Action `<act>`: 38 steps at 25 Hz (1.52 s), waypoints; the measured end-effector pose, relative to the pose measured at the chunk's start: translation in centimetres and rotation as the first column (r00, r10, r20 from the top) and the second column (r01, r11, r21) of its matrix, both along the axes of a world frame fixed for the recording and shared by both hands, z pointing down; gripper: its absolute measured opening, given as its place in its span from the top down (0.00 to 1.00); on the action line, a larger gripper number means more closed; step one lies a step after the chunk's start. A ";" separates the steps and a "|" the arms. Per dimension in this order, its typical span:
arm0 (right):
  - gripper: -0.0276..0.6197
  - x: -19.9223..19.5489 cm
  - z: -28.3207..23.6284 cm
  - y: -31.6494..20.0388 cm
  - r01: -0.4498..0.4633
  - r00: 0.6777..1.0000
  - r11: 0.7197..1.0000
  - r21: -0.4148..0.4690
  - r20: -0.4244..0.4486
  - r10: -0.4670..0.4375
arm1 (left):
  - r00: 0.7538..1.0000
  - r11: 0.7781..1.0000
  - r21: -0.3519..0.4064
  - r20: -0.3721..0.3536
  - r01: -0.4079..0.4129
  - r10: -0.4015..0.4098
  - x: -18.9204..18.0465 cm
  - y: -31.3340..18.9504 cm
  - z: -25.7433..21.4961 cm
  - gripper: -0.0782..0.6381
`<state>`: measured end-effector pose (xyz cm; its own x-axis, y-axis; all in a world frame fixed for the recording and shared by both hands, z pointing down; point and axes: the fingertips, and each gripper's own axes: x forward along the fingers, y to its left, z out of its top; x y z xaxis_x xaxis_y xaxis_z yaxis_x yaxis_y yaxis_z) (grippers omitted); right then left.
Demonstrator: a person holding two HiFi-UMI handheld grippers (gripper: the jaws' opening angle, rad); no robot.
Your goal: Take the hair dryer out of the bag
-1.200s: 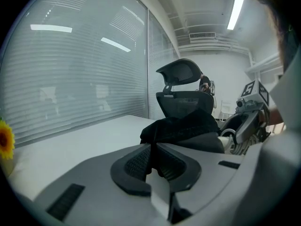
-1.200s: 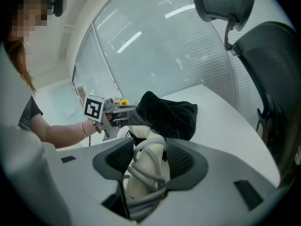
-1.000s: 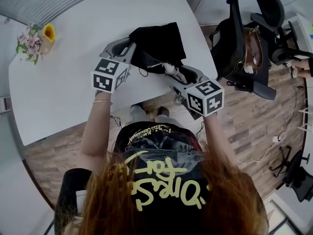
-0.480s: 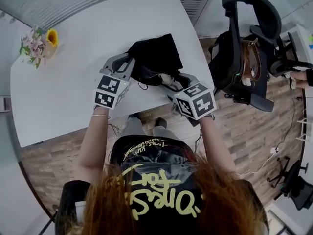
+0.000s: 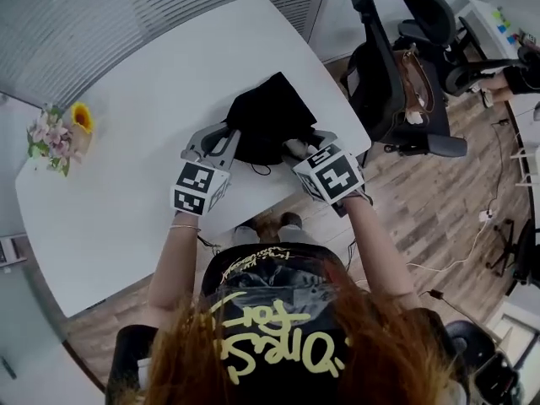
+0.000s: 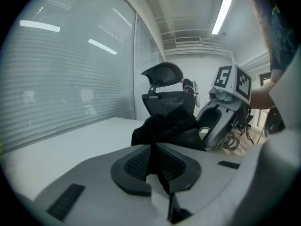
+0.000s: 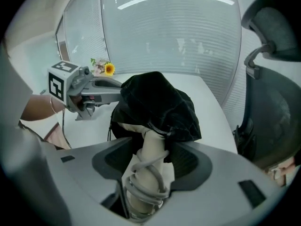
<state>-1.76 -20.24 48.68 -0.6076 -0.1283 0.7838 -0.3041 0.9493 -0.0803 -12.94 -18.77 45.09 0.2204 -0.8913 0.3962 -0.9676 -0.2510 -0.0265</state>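
A black drawstring bag (image 5: 266, 116) lies near the front edge of the white table (image 5: 126, 142). My left gripper (image 5: 229, 142) is shut on the bag's left edge, with black fabric (image 6: 171, 128) pinched between its pads (image 6: 136, 161). The cream hair dryer (image 7: 153, 149) sticks out of the bag's mouth (image 7: 157, 102) handle first, its cord wound round the handle. My right gripper (image 7: 153, 158) is closed on that handle, jaws wide. In the head view the dryer (image 5: 295, 148) shows only as a pale patch at the right gripper (image 5: 308, 146); its head stays hidden in the bag.
A small bunch of flowers (image 5: 59, 133) stands at the table's far left. A black office chair (image 5: 396, 74) with a brown bag on it is just past the table's right end. The table's front edge runs right under both grippers.
The right gripper has tipped further downward and shifted slightly at the bag's mouth, the dryer's handle still in it. The left gripper keeps its hold on the bag.
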 end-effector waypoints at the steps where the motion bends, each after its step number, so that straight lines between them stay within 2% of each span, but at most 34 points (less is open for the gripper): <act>1: 0.60 0.0 0.3 0.0 -0.010 0.999 1.000 0.028 -0.035 0.011 | 1.000 1.000 0.003 -0.009 -0.025 0.025 0.1 0.0 0.1 0.85; 4: 0.60 -0.1 1.4 -0.2 -0.034 0.992 0.995 0.097 -0.115 0.046 | 0.997 0.997 0.008 -0.023 -0.076 0.076 0.1 0.2 0.2 0.85; 8: 0.60 -0.4 2.4 -0.6 -0.048 0.981 0.989 0.138 -0.178 0.072 | 0.990 0.991 0.010 -0.038 -0.132 0.132 0.4 0.7 0.3 0.85; 15: 0.62 -0.2 2.4 -1.2 -0.075 0.977 0.987 0.145 -0.189 0.102 | 0.990 0.992 0.002 -0.070 -0.124 0.124 0.4 0.3 0.8 0.81; 22: 0.63 0.6 1.9 -0.3 -0.137 0.982 0.986 0.094 -0.114 0.147 | 0.990 0.992 0.005 -0.045 -0.130 0.130 0.3 0.1 0.3 0.85; 30: 0.63 0.1 -0.2 0.8 -0.101 0.993 0.988 0.114 -0.054 0.108 | 0.991 0.991 0.055 -0.055 -0.119 0.122 -0.6 -0.2 -1.1 0.85; 38: 0.63 1.4 -0.9 0.9 -0.054 0.998 0.992 0.116 -0.022 0.057 | 0.987 0.987 0.052 -0.045 -0.151 0.153 0.5 -0.6 -1.9 0.85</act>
